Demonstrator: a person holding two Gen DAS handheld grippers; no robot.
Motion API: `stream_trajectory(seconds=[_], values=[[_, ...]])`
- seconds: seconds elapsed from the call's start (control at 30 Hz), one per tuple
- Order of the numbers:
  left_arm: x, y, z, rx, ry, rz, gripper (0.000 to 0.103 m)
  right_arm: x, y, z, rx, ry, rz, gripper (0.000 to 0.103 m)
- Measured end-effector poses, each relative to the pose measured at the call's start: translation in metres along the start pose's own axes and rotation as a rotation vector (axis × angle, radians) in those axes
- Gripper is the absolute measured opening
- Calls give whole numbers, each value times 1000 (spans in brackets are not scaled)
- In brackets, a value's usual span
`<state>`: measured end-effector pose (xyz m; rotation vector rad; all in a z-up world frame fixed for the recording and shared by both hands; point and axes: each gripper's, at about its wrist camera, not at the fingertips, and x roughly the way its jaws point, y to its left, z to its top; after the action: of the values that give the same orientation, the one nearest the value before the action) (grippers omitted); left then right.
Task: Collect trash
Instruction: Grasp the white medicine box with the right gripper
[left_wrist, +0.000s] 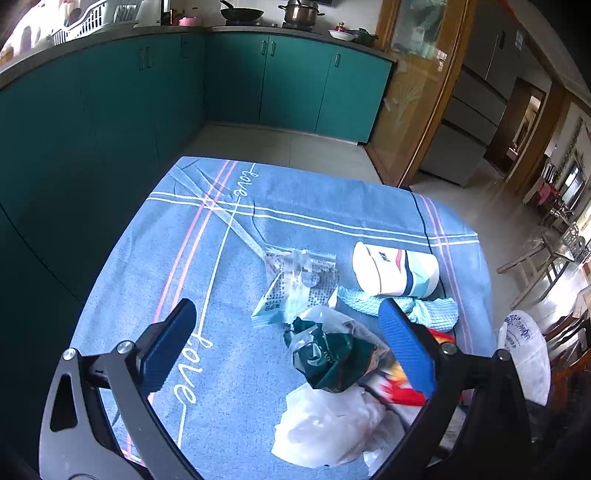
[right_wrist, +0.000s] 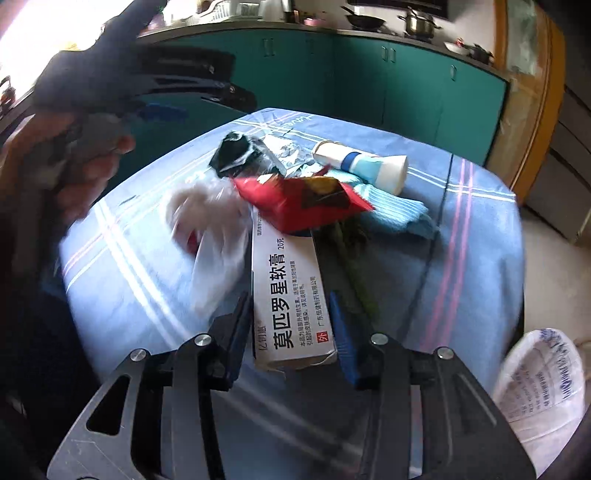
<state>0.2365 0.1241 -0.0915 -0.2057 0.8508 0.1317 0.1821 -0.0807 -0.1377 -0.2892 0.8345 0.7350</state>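
My right gripper (right_wrist: 291, 317) is shut on a white ointment box (right_wrist: 288, 295) with Chinese print, held above the table's near edge. Beyond it lies a trash pile: a red snack wrapper (right_wrist: 299, 199), a white plastic bag (right_wrist: 214, 221), a dark green wrapper in clear plastic (right_wrist: 240, 151), green stems (right_wrist: 351, 251). My left gripper (left_wrist: 288, 343) is open and empty above the table, over the dark green wrapper (left_wrist: 328, 358) and white plastic bag (left_wrist: 332, 424). A clear printed sachet (left_wrist: 295, 284) lies further out. The left gripper also shows in the right wrist view (right_wrist: 162, 110).
A paper cup (left_wrist: 395, 269) lies on its side on a light blue cloth (left_wrist: 432, 306). A blue tablecloth (left_wrist: 184, 258) covers the table. A white printed bag (right_wrist: 539, 384) hangs off the right edge. Teal cabinets (left_wrist: 295, 81) stand behind.
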Motion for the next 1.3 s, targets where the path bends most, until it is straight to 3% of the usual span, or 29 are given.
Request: stream_trajectory(seconds=[0.13, 0.2, 0.23, 0.27, 0.7, 0.8, 0.97, 1.03, 1.13, 1.3], values=[[3, 1, -1, 0, 11, 8, 99, -24, -20, -21, -7, 9, 61, 44], [5, -1, -3, 4, 22, 5, 99, -27, -31, -29, 19, 15, 61, 56], [5, -2, -4, 11, 29, 3, 99, -28, -34, -30, 35, 8, 44, 67], [6, -4, -5, 17, 35, 2, 99, -27, -35, -30, 43, 3, 37, 69], [22, -19, -23, 134, 139, 30, 99, 10, -25, -24, 57, 43, -6, 69], [16, -14, -29, 138, 150, 12, 99, 12, -21, -25, 52, 48, 9, 46], [2, -7, -45, 157, 154, -44, 99, 6, -11, -26, 10, 47, 104, 45], [0, -6, -50, 173, 161, -55, 99, -1, -2, -25, -29, 29, 153, 45], [-3, -1, -50, 155, 154, -55, 99, -12, 3, -23, -54, -3, 156, 45], [-10, 8, -45, 97, 115, -67, 99, -50, -17, -19, 8, -154, 185, 45]])
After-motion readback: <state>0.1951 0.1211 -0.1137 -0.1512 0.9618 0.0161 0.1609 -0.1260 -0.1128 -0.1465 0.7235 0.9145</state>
